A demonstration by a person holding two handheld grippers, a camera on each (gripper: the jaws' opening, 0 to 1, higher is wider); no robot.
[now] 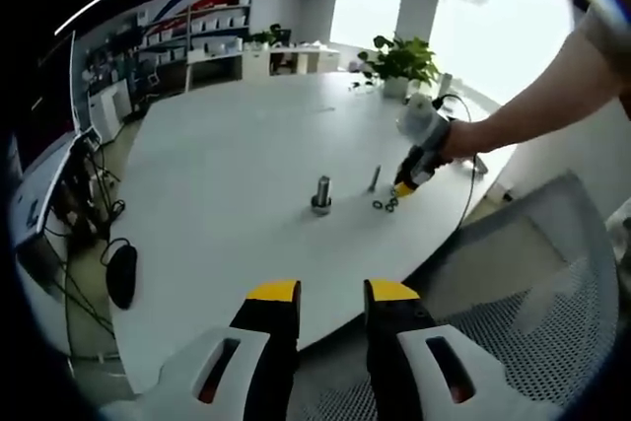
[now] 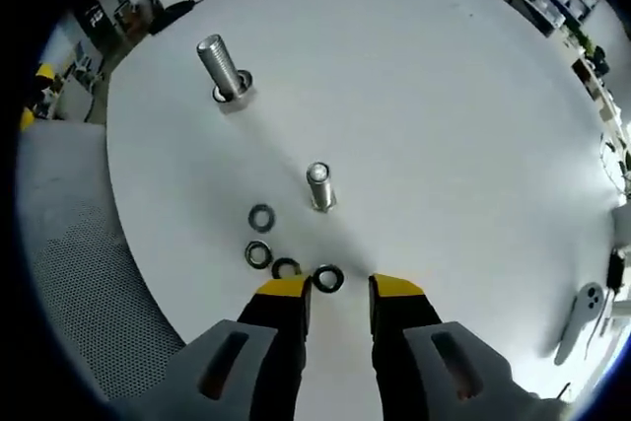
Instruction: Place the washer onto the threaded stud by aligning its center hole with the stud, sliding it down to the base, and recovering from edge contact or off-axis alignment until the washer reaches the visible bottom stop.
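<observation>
Washers, four dark metal rings, lying flat on the round white counter (image 2: 444, 96) in the lower centre of the right gripper view: one (image 2: 261, 217) a little apart and higher up, then three in a loose curved row (image 2: 258, 254), (image 2: 286, 268), (image 2: 328, 278) just above the yellow tips of the right tongs (image 2: 340, 289). Right tongs open, nothing between the tips, the nearest ring sitting in the gap just ahead of them; whether touching, cannot tell. Short upright silver threaded stud (image 2: 319, 187) standing just above the rings, centre of frame, no ring on it. Larger silver threaded stud on a hex base (image 2: 225, 73) in the upper left, well apart from the rings. Grey mesh chair seat (image 2: 79, 273) off the counter edge at lower left. White handheld device (image 2: 582, 317) lying near the counter edge at lower right.

In the left gripper view, left tongs (image 1: 330, 293) at the bottom centre, yellow-tipped, parted, holding nothing, hanging over the near counter edge (image 1: 246, 244) and well apart from the work. Larger stud (image 1: 321, 194) standing mid-frame, the thin stud (image 1: 375, 177) to its right, the small dark rings (image 1: 385, 205) just below that. Right tongs (image 1: 404, 189) reaching in from the right, tip down beside the rings, held by a person's hand (image 1: 458, 140) with the bare arm running to the upper right. Potted green plant (image 1: 399, 61) at the far counter edge, upper centre. Black cables and a dark round object (image 1: 121, 275) on the floor at left. Grey mesh chair (image 1: 532, 283) at lower right.
</observation>
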